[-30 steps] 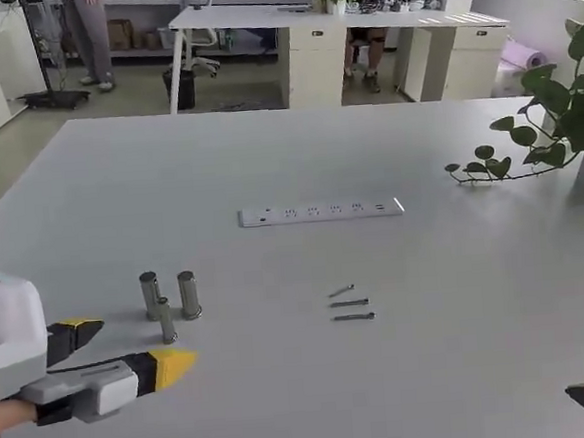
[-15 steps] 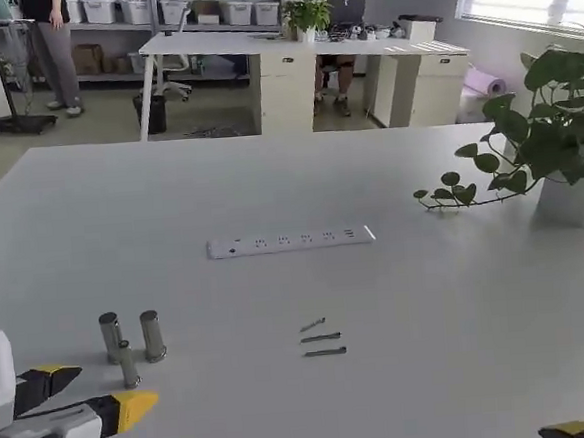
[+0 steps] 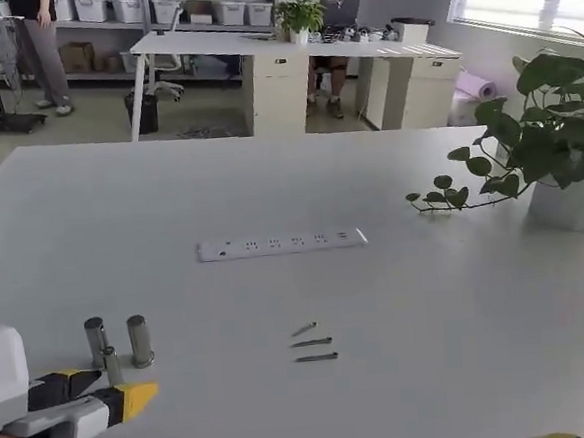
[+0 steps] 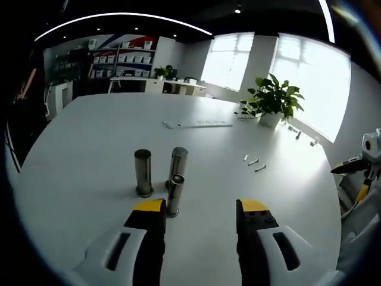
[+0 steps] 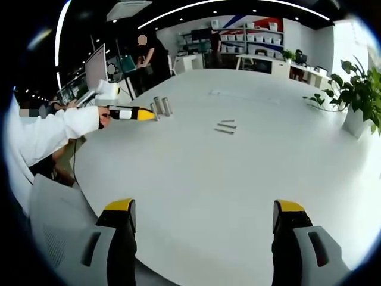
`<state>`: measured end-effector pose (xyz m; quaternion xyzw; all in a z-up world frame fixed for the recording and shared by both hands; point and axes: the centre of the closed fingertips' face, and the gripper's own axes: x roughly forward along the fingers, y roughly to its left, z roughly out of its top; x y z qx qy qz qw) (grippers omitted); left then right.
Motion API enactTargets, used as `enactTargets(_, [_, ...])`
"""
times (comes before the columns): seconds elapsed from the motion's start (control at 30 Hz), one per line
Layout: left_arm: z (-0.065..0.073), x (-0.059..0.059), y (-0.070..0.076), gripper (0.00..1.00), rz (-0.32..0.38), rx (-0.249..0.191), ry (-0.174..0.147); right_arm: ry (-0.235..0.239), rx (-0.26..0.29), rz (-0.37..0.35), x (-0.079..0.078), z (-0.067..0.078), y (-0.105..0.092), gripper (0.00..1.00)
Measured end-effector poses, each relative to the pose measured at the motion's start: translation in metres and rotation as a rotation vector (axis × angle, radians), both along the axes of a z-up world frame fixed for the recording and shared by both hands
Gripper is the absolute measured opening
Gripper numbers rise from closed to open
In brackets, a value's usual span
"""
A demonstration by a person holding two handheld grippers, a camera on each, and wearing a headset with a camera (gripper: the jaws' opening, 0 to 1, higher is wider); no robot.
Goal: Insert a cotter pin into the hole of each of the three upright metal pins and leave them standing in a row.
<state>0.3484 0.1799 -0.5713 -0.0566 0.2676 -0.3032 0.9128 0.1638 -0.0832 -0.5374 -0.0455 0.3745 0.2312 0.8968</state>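
Here, the opening approach: both grippers empty, no cotter pin yet fitted.
The left gripper (image 4: pixel 201 208) is released, jaws parted, with the three metal pins (image 4: pixel 177 170) upright in a tight cluster just ahead of it, at the near left of the table (image 3: pixel 428 300). The right gripper (image 5: pixel 204 208), likewise spread wide and holding nothing, hangs over the near right. Three cotter pins (image 3: pixel 311 342) lie loose mid-table, well right of the cluster. Judged next – the left closes on one metal pin to steady it, while the right reaches for a cotter pin.
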Motion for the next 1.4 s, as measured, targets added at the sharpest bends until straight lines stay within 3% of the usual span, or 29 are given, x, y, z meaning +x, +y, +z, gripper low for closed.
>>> enactTargets(0.1, [-0.003,0.004,0.001,0.44,0.010,0.033,-0.012,0.000,0.003,0.012,0.000,0.001,0.002,0.94])
enactTargets(0.27, [-0.003,0.014,0.002,0.38,0.051,0.032,-0.021,0.000,0.004,0.022,0.000,0.001,0.005,0.94])
enactTargets(0.37, [-0.006,0.020,0.001,0.33,0.066,0.018,-0.010,0.003,0.005,0.038,0.001,0.001,0.009,0.94])
enactTargets(0.7, [-0.016,0.033,0.011,0.12,0.150,0.054,-0.011,-0.002,0.023,0.041,0.003,0.005,0.012,0.94])
enactTargets(0.9, [-0.015,0.033,0.013,0.10,0.156,0.050,-0.007,0.004,0.017,0.032,0.002,0.003,0.010,0.93])
enactTargets(1.0, [-0.013,0.034,0.017,0.08,0.168,0.073,-0.025,0.005,0.017,0.032,0.002,0.003,0.010,0.93])
enactTargets(1.03, [-0.014,0.033,0.017,0.07,0.166,0.064,-0.014,0.006,0.018,0.033,0.003,0.003,0.010,0.93])
enactTargets(1.13, [-0.014,0.031,0.015,0.07,0.155,0.075,-0.024,0.009,0.016,0.036,0.003,0.002,0.011,0.93])
enactTargets(1.2, [-0.013,0.030,0.017,0.07,0.147,0.148,-0.063,0.011,0.017,0.041,0.004,0.001,0.012,0.93])
enactTargets(1.3, [-0.005,0.027,0.013,0.07,0.176,0.108,-0.069,0.010,0.014,0.052,0.005,0.001,0.016,0.93])
enactTargets(1.4, [0.005,0.023,0.009,0.07,0.185,0.111,-0.093,0.005,0.018,0.061,0.005,0.001,0.018,0.93])
